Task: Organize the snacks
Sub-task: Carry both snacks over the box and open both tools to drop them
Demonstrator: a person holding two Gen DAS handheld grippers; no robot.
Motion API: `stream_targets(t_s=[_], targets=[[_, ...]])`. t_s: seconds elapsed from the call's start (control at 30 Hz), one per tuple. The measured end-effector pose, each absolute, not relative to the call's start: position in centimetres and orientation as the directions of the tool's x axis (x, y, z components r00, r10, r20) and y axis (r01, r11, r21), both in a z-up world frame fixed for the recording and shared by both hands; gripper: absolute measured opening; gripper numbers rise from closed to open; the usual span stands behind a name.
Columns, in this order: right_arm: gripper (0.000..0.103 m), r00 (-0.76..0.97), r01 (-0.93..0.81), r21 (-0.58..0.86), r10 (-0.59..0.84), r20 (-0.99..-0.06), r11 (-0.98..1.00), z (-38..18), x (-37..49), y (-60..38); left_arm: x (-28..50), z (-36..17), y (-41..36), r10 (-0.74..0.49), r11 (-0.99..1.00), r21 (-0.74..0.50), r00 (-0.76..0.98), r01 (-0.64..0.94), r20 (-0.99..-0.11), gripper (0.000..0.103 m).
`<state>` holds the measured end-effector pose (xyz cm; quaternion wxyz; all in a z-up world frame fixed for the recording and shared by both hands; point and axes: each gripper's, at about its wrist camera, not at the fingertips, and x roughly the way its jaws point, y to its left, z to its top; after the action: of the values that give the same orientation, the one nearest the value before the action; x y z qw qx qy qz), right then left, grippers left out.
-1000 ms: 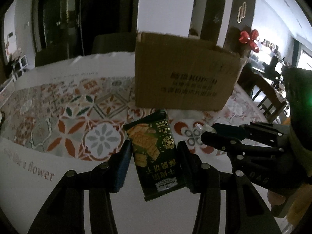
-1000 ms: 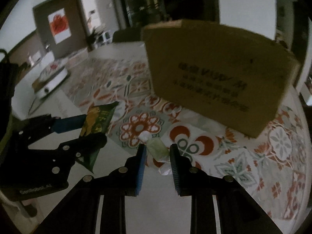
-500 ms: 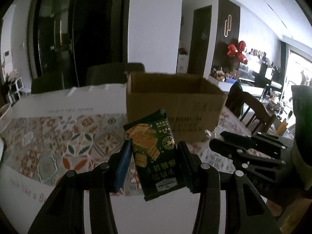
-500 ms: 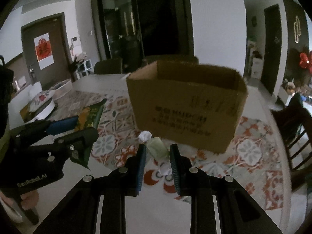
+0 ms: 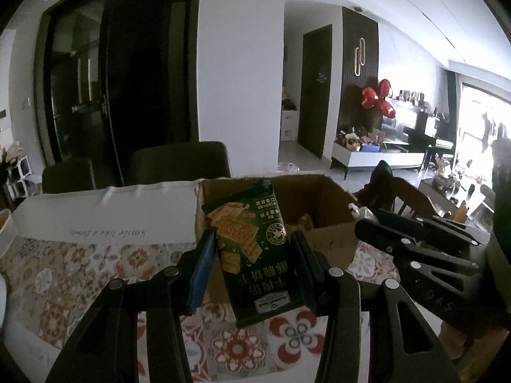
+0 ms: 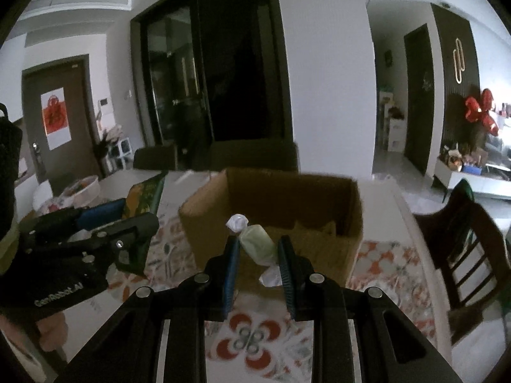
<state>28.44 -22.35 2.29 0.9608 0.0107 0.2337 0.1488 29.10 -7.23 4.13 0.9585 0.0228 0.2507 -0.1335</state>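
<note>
The left gripper (image 5: 252,265) holds a green cracker pack (image 5: 255,249) between its fingers (image 5: 201,271). The pack stands almost upright, a little tilted, with its top end past the fingertips and its bottom end hanging below them. Both pads press on its sides. Beyond the fingertips stands the open box (image 5: 322,223) on the counter (image 5: 95,255), and the top of the pack overlaps the near wall of the box in this view.

The right gripper (image 6: 258,261) is closed on a small pale green candy (image 6: 257,244) with white twisted ends. One white end sticks out above the fingertips, the other hangs below between the fingers (image 6: 286,268). The box (image 6: 271,223) is just beyond these fingertips too.

Compared with one second ago, both grippers are higher: before, the box showed only its side wall and stood above the fingers in both views; now its open top and inside are visible. The pack and the candy sit in the same place between the fingers as before.
</note>
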Motion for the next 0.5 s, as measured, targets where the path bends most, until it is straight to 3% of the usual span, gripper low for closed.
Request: stream_targets(t_s=[0.5], targets=[[0.026, 0.857, -0.247, 0.077, 0.255, -0.448, 0.966, 3.9, 35.0, -23.4, 36.8, 5.3, -9.3, -0.268, 0.952, -0.022, 0.799, 0.304, -0.538, 0.047]])
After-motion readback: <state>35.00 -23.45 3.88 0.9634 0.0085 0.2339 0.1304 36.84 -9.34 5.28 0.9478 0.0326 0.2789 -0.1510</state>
